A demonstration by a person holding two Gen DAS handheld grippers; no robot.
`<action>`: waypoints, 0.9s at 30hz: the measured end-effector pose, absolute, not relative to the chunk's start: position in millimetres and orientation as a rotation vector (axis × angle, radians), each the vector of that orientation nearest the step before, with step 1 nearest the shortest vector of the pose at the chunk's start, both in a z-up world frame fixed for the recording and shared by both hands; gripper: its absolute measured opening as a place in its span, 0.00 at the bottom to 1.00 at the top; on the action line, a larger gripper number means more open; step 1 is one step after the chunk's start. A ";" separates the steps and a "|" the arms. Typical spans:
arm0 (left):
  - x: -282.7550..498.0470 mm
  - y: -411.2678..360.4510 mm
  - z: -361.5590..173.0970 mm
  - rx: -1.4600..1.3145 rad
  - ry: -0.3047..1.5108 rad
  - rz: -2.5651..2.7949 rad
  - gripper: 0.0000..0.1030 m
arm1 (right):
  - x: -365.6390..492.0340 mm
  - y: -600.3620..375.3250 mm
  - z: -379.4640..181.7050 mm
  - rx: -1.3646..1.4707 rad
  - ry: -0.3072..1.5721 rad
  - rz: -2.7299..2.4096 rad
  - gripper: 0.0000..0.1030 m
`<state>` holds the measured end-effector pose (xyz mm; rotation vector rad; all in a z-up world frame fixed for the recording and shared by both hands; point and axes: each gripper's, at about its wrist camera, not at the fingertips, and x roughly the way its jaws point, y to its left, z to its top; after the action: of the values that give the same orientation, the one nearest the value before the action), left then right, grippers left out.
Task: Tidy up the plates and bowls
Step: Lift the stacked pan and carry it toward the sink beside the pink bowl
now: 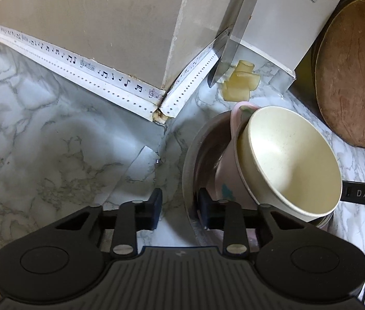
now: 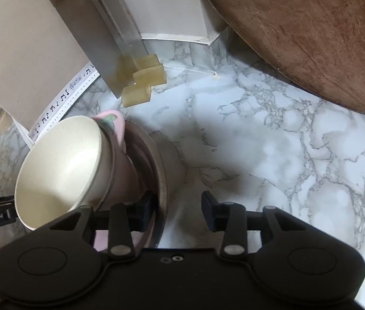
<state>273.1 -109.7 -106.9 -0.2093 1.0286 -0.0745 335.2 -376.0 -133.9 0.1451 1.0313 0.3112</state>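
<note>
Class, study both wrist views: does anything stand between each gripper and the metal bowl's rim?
Nothing visible does. The left gripper and right gripper each already straddle the metal bowl rim, open, with the cream bowl stacked inside.

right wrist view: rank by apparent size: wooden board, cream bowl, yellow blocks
1. Round brown wooden board, though cut off by the frame.
2. Cream bowl, close to the camera, so likely inflated.
3. Pale yellow translucent blocks.

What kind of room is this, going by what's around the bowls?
Most likely a home kitchen counter: a marble-pattern countertop, a round wooden chopping board leaning at the back, a knife blade hanging point down, and stacked bowls in a metal dish.
</note>
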 end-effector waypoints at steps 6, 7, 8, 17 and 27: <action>276.4 -111.2 -106.7 -0.238 1.039 -0.098 0.12 | 334.6 -372.4 -132.2 0.153 1.033 0.331 0.19; 276.5 -111.7 -106.4 -0.236 1.038 -0.099 0.12 | 334.2 -372.0 -131.9 0.157 1.035 0.338 0.18; 276.7 -112.3 -106.4 -0.231 1.039 -0.099 0.12 | 334.0 -371.3 -131.2 0.157 1.035 0.343 0.16; 276.7 -113.2 -106.0 -0.212 1.043 -0.104 0.11 | 329.6 -369.4 -127.3 0.146 1.030 0.322 0.12; 263.3 -109.8 -99.2 -0.208 1.034 -0.122 0.11 | 312.8 -363.9 -115.0 0.153 1.017 0.285 0.11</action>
<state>263.3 -109.8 -99.2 -0.2081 1.0336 -0.1217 312.8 -363.9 -115.0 0.1534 1.0171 0.2854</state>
